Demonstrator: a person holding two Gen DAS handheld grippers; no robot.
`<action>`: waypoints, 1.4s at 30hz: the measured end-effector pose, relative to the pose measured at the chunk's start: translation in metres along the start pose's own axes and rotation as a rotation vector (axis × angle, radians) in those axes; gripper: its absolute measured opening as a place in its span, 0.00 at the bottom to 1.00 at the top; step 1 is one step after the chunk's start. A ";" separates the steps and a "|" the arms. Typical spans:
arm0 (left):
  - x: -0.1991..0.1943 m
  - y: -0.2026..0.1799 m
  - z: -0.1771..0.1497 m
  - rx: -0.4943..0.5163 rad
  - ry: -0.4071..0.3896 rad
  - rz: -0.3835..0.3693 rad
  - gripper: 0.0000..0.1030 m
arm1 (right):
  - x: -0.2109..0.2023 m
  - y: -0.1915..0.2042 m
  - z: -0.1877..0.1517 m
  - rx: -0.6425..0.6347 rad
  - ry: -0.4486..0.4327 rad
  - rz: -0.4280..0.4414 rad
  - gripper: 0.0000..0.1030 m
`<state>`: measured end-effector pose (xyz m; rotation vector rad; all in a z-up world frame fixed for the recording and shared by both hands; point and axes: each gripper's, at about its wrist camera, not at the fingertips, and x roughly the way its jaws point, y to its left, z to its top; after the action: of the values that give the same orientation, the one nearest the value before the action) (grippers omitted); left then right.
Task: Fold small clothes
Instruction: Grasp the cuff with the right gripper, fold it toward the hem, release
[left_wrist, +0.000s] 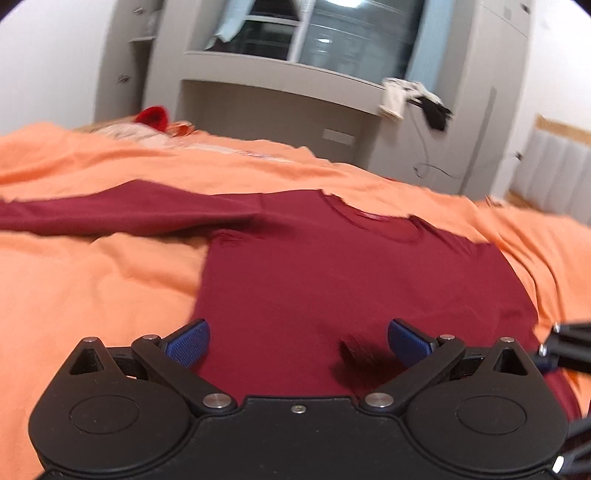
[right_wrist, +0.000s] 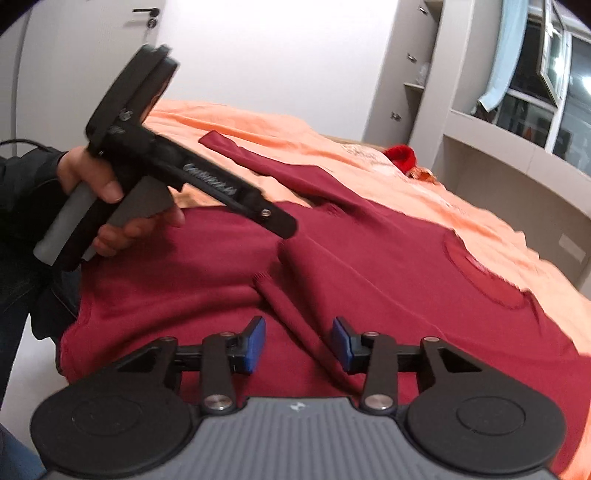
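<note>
Your right gripper (right_wrist: 297, 345) sat part-open and empty, the folded-in sleeve (right_wrist: 291, 314) between its fingers, long axis along them. Your left gripper (left_wrist: 298, 341) was wide, empty, over the shirt (left_wrist: 351, 273). Far sleeve (left_wrist: 122, 212) lay outstretched on the orange sheet (left_wrist: 92, 288), nearer your left.

Evenly bright indoor light, soft shadows only. Glare on the window (left_wrist: 354, 37) far beyond the jaws. Motion blur over the shirt (left_wrist: 332, 266) ahead of the jaws. Strong fisheye bending and dark corners at the edges.
</note>
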<state>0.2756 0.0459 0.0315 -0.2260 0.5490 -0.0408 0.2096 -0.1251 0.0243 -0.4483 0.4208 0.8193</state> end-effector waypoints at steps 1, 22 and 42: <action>0.000 0.003 0.001 -0.017 0.004 0.002 0.99 | 0.003 0.005 0.003 -0.020 -0.007 -0.003 0.43; -0.003 0.015 0.006 -0.099 -0.012 0.011 0.99 | 0.017 0.056 0.011 -0.125 0.025 0.011 0.03; 0.012 -0.035 -0.026 0.312 0.074 0.106 1.00 | -0.015 -0.050 -0.017 0.310 -0.003 -0.271 0.81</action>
<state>0.2732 0.0056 0.0114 0.1092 0.6196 -0.0315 0.2357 -0.1726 0.0288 -0.2086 0.4642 0.4808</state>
